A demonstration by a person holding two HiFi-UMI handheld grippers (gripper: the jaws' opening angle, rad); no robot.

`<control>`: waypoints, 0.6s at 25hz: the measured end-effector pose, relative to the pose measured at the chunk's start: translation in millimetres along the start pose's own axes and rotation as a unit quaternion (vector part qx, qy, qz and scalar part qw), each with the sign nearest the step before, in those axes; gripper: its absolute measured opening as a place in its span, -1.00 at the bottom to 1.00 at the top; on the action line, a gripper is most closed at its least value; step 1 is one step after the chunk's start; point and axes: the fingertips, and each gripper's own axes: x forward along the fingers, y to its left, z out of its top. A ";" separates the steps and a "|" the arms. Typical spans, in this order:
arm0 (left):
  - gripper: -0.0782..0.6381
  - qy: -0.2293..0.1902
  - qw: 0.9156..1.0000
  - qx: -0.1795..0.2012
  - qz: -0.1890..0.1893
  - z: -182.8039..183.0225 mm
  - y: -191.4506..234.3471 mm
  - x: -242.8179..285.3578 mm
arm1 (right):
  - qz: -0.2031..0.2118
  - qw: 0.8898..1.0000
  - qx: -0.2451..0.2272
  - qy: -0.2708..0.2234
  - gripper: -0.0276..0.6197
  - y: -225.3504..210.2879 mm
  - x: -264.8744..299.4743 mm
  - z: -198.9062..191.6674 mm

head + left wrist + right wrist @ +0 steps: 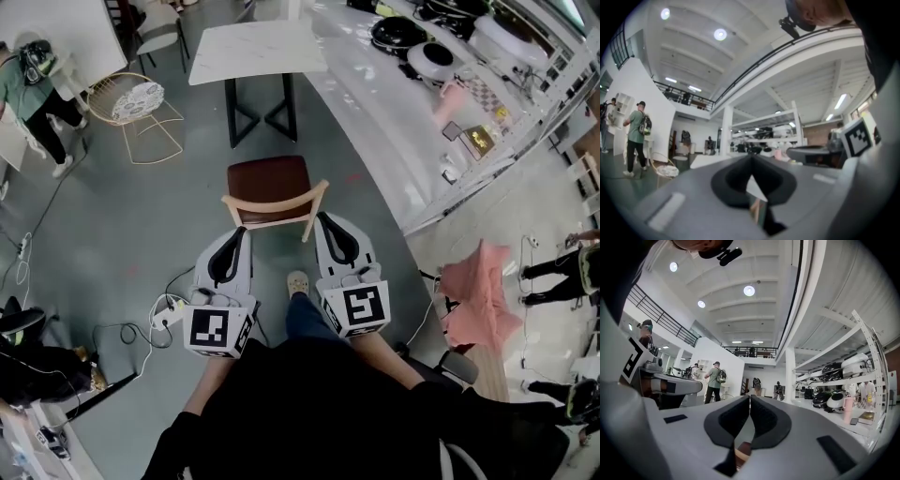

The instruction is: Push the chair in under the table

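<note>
A chair with a brown seat point(267, 180) and a curved wooden backrest point(275, 207) stands a short way out from a white marble-topped table point(258, 52) on black legs. The backrest faces me. My left gripper point(241, 231) is shut, and its tip is just behind the backrest's left end. The right gripper point(322, 217) is shut too, with its tip beside the backrest's right end. Whether either tip touches the wood I cannot tell. In the left gripper view the shut gripper point(750, 160) points level toward the table point(708, 160). In the right gripper view the chair's brown point(741, 449) shows below the closed gripper point(749, 398).
A wire chair with a patterned cushion point(141, 99) stands left of the table. A long white counter with appliances point(394, 89) runs along the right. Cables point(141, 330) lie on the floor at the left, a pink cloth point(478, 298) at the right. My shoe point(297, 281) is behind the chair.
</note>
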 end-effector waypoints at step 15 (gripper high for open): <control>-0.76 0.002 0.999 -0.012 0.038 -15.6 89.8 193.6 | 0.057 0.997 -0.031 0.027 -0.85 -110.8 189.5 -43.9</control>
